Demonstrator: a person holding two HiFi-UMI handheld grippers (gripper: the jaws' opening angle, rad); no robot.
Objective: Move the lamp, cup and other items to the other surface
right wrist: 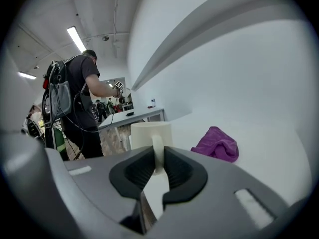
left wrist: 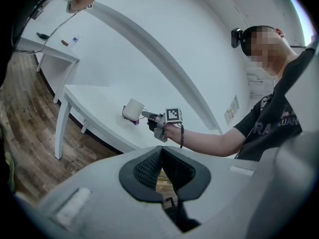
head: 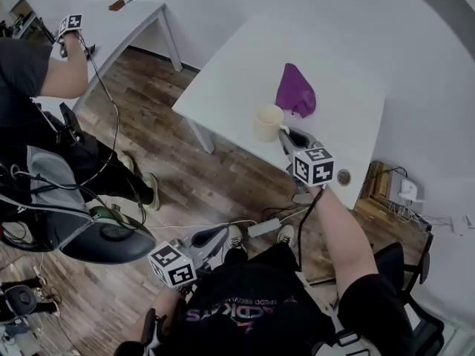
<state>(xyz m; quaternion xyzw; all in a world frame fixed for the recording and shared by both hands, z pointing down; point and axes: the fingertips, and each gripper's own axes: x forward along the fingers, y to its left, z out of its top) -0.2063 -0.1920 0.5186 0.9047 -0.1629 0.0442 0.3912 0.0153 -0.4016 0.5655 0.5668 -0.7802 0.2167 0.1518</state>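
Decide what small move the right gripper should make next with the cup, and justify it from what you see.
Probably raise the cup straight up, clear of the white table, before carrying it off. The right gripper is clamped on its handle, and the purple cloth lies close beside it, so a sideways drag might snag.

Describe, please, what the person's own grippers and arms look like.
Both the left gripper and the right gripper are grey shells with black ribbed jaw pads. Each carries a white cube printed with black square markers. A thin dark cord runs along the right forearm. The person wears a black short-sleeved T-shirt.
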